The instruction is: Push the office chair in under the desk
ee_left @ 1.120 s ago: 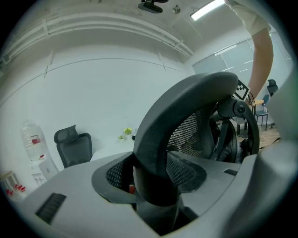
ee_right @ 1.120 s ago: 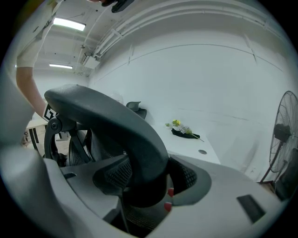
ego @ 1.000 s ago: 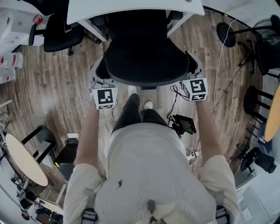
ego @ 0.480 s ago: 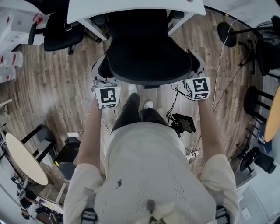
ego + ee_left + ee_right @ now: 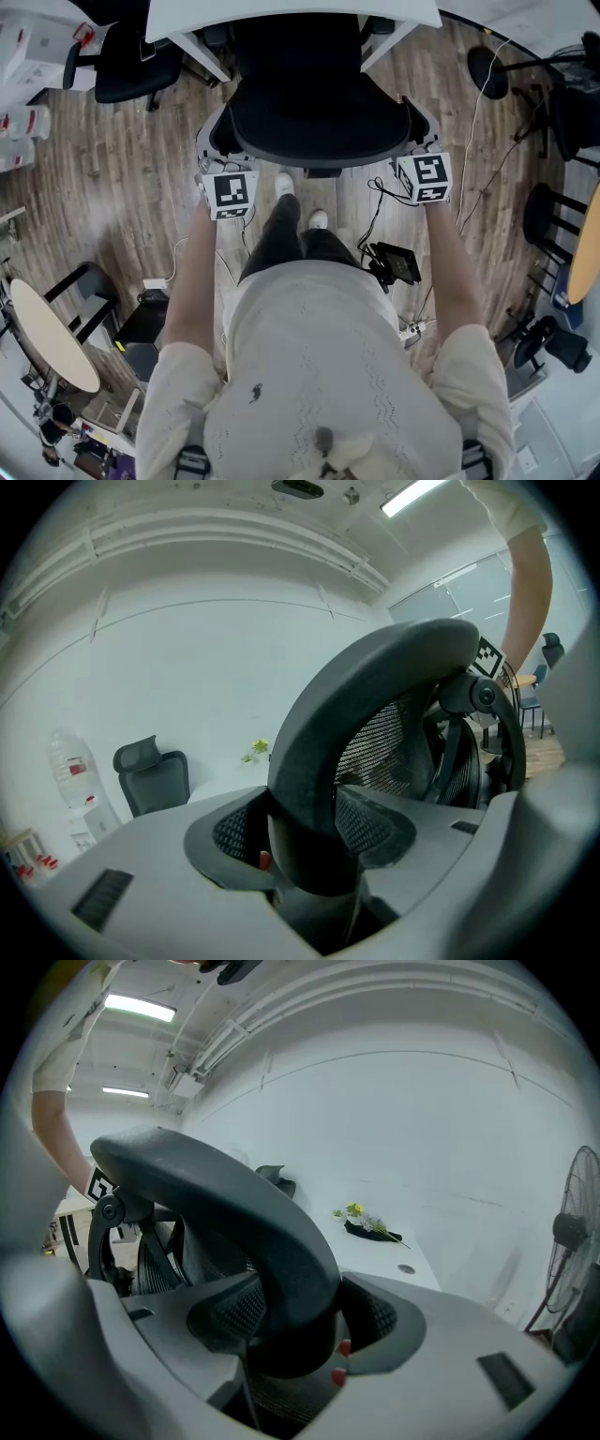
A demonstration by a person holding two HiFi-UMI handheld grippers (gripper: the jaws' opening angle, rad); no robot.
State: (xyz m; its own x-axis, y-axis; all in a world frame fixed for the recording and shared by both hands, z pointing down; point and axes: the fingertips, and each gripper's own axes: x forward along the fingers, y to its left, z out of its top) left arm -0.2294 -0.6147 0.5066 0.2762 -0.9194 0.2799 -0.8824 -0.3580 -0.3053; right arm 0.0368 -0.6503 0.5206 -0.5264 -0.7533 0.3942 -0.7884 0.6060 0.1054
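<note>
The black office chair (image 5: 319, 112) stands straight ahead of me, its seat partly under the white desk (image 5: 281, 17). My left gripper (image 5: 219, 171) is shut on the left edge of the backrest, and my right gripper (image 5: 420, 156) is shut on the right edge. In the left gripper view the curved dark grey backrest rim (image 5: 375, 686) runs down between the jaws of the left gripper (image 5: 309, 850), which close round it. The right gripper view shows the same rim (image 5: 225, 1199) held in the right gripper (image 5: 295, 1326), with the desk top (image 5: 394, 1260) behind.
A second black chair (image 5: 127, 66) stands at the desk's left. On the wooden floor lie cables and a black device (image 5: 397, 266) by my right leg. There are a round table (image 5: 47, 337) at lower left and a fan stand (image 5: 487, 70) and more chairs at right.
Both grippers and the chair have moved forward, toward the desk. More of the seat lies beneath the desk top, and my feet have stepped forward.
</note>
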